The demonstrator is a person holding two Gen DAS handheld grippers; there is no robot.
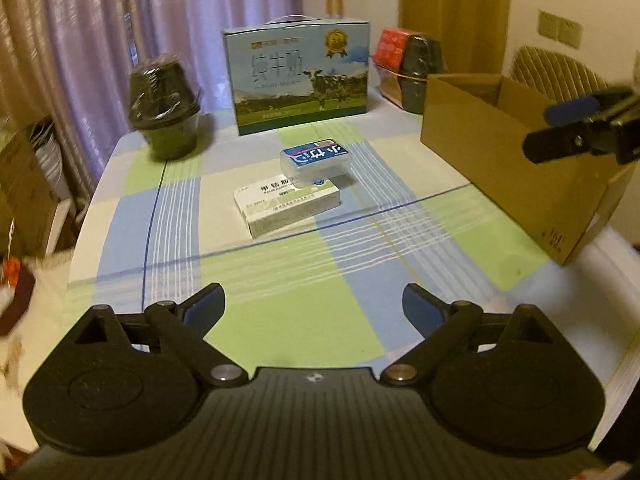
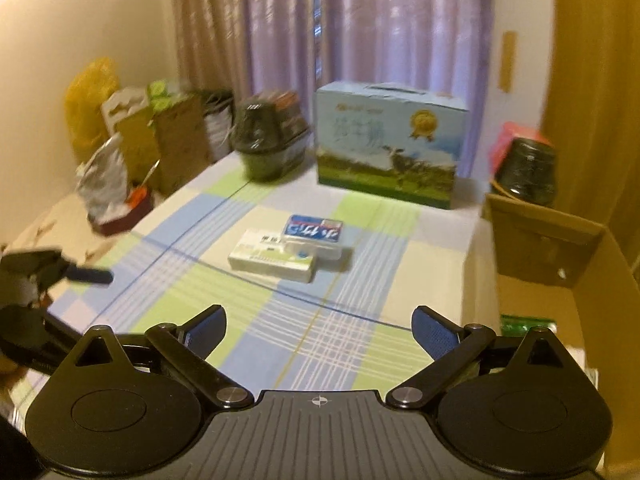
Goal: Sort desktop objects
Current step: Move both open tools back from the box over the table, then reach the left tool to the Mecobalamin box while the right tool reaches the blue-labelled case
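With both the left gripper point(image 1: 312, 304) and right gripper point(image 2: 318, 326) spread and empty, the clear case point(image 1: 315, 160) rests atop the white box point(image 1: 286, 206) ahead of the fingers, so a careless grab could topple the stack.

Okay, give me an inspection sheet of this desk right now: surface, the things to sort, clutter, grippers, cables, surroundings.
Surface: table under a blue, green and white checked cloth.
Job's things: clear plastic case with blue label lying partly on a white cardboard medicine box, mid-table; open brown cardboard box at the right edge, something green inside.
Clutter: blue milk carton with cow picture; dark wrapped pots; red package.
Grippers: left gripper open, empty; right gripper open, empty.
Cables: nothing seen.
Surroundings: purple curtains; bags beside the table.
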